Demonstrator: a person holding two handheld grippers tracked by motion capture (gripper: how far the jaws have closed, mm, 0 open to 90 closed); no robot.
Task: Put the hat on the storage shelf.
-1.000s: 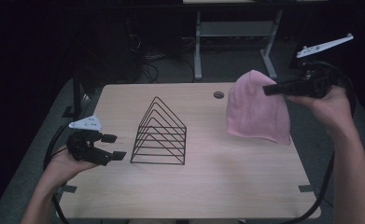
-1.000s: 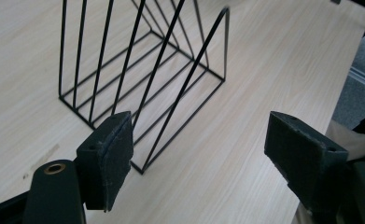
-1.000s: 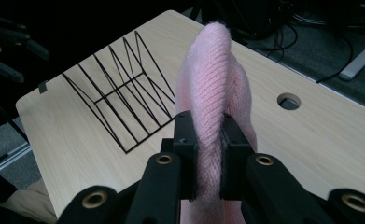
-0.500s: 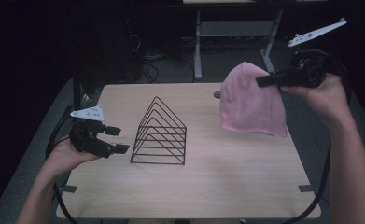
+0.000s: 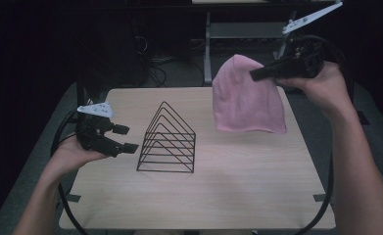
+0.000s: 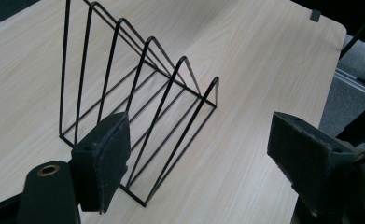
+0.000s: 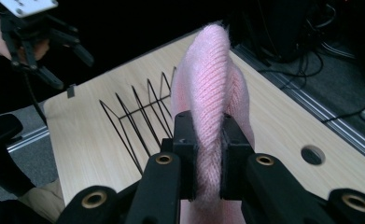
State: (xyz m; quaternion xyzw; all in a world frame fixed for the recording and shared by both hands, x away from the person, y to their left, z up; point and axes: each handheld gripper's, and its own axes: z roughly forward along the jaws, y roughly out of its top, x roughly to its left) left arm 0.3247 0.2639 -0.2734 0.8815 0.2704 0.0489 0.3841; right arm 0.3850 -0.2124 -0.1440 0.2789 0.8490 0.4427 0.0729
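Left gripper (image 5: 123,138) sits low beside the wire rack (image 5: 168,141), jaws wide apart and empty. Further back, right gripper (image 5: 255,75) has a pink beanie (image 5: 245,98) pinched tight, dangling above the tabletop (image 5: 238,186). Looks mid-carry; I'd guess next is lowering it onto the rack.

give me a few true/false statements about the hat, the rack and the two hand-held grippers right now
1. The right hand-held gripper is clamped on the pink knit hat. True.
2. The hat lies flat on the table. False: it hangs in the air from the gripper.
3. The left hand-held gripper is open and holds nothing. True.
4. The black wire rack lies tipped over. False: it stands upright on the table.
5. The hat is draped over the rack. False: it hangs apart from it.
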